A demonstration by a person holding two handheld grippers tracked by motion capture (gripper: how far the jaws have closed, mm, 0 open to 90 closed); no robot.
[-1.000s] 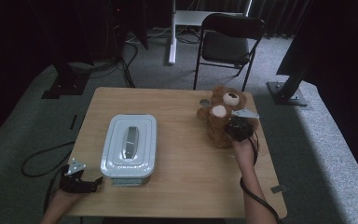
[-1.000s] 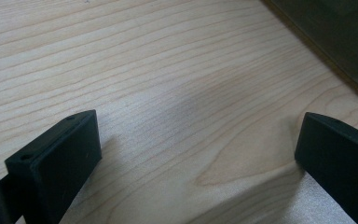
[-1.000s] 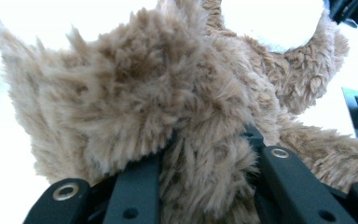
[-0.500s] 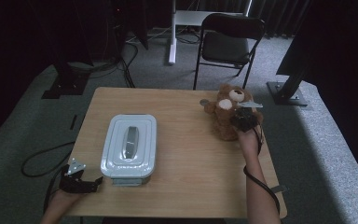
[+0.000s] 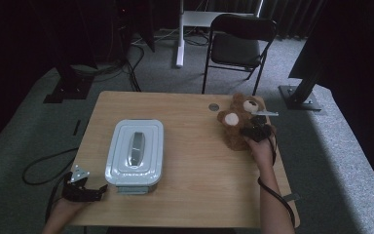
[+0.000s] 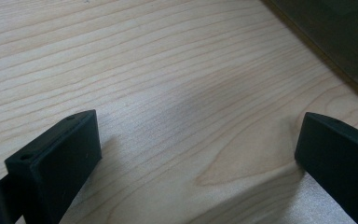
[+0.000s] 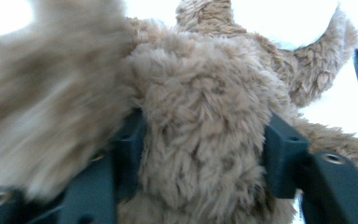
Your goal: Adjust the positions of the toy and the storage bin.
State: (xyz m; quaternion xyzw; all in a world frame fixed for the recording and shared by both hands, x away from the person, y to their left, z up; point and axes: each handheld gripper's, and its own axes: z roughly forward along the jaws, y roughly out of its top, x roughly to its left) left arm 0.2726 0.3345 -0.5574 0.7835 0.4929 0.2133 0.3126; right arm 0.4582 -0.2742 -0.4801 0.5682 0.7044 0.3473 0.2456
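Dark curtains and a folding chair [image 5: 241, 41] are seen behind the wooden counter [image 5: 195, 165], near whose far right edge a brown teddy bear [image 5: 237, 126] is clamped by the right tool [image 7: 200, 140], while the left tool [image 6: 196, 154] is rested spread wide at the near left corner beside a lidded grey container [image 5: 135, 151].

Teddy bear [image 5: 237, 127]: tan-brown plush with a paler cream muzzle and foot pad. Right gripper [image 7: 200, 154] and left gripper [image 5: 85, 191]: black jaws; the left carries a grey three-cornered plate. Lidded box [image 5: 135, 152]: pale grey-white, with a darker grey handle strip. Worktop [image 5: 195, 180]: light wood with fine streaked grain. Chair [image 5: 238, 41]: black. Floor [image 5: 39, 126]: dark grey carpet.
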